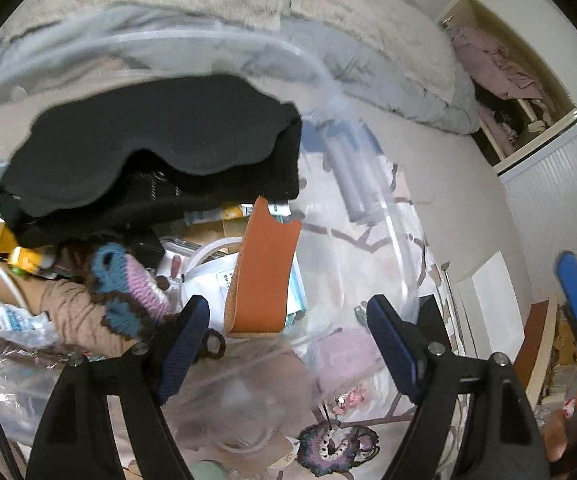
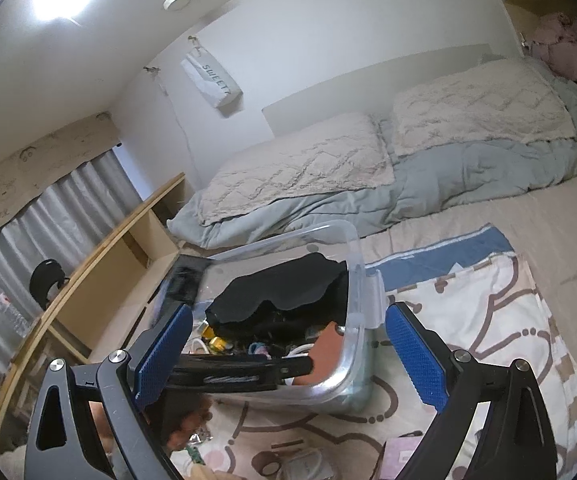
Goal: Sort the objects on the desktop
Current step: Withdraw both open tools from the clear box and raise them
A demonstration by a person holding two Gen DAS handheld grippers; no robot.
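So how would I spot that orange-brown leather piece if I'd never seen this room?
Find the clear plastic box sitting on the patterned blanket on the bed. Inside, below the black cloth, the orange-brown leather piece stands upright among the clutter. It is the only flat, smooth, tan strip there, with a notch cut in its top edge, unlike the woolly knitted things beside it.

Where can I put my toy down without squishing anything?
The plain beige bedsheet, between the grey duvet and the patterned blanket, is bare. The clear plastic bin is crowded: black cloth, orange leather piece.
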